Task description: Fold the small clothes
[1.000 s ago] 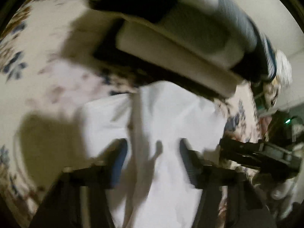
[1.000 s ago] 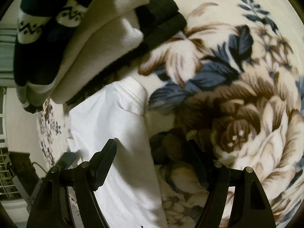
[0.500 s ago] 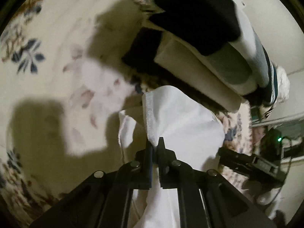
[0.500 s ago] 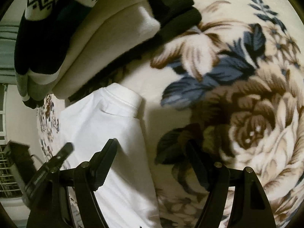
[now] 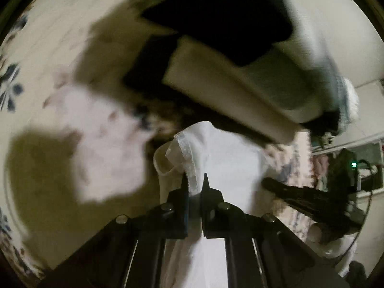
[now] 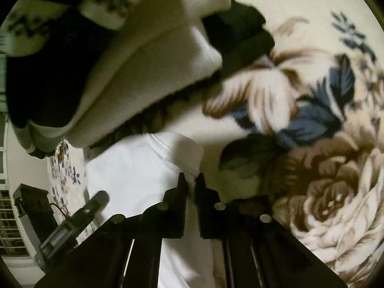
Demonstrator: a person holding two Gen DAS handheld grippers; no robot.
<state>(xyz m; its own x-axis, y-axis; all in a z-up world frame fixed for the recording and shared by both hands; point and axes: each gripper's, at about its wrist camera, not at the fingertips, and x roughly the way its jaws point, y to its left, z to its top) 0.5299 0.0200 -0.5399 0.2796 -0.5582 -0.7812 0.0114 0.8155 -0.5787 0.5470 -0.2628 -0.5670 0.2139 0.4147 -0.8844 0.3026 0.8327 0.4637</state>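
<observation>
A small white garment (image 5: 230,163) lies on a floral blanket (image 5: 60,48). My left gripper (image 5: 195,180) is shut on its hemmed left edge, which stands lifted between the fingers. In the right wrist view the same garment (image 6: 134,168) shows, and my right gripper (image 6: 190,180) is shut on its right edge near the ribbed hem. The right gripper also shows at the right of the left wrist view (image 5: 300,192), and the left gripper at the lower left of the right wrist view (image 6: 79,218).
A stack of folded clothes (image 5: 240,67), black, cream and grey, lies just beyond the garment; it also shows in the right wrist view (image 6: 120,60). The blanket's big rose pattern (image 6: 324,192) spreads to the right. Dark furniture (image 6: 26,206) stands off the bed's edge.
My right gripper has closed on the garment's right edge; it was open half a second ago. My left gripper closed on the left edge a second ago and still holds it raised.
</observation>
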